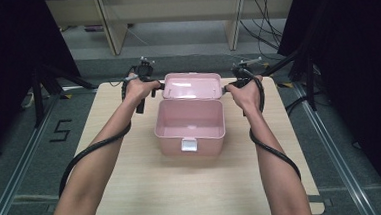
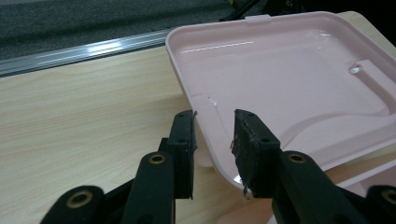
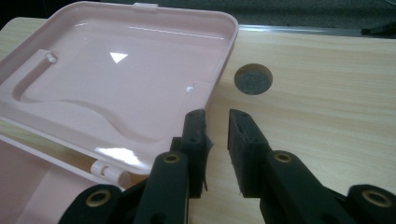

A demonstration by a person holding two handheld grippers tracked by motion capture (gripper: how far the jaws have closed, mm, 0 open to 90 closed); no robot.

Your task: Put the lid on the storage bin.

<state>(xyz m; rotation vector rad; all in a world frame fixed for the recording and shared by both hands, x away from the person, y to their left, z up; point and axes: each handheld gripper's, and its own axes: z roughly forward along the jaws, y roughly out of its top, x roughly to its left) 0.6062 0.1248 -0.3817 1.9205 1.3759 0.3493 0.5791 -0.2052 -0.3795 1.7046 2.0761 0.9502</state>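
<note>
Straddling the lid's side edge, the left gripper (image 2: 214, 123) stands part open, its pads not pressing the rim between them. The right gripper (image 3: 217, 122) is part open too and holds nothing; the lid (image 3: 116, 79) lies just beside its left jaw, bare table (image 3: 327, 107) under the other. Beyond them the pink box (image 1: 189, 125) sits open, lid laid back flat. Judging by this, the lid has been let go; next calls for drawing both grippers clear, or re-gripping both edges to swing it shut.
</note>
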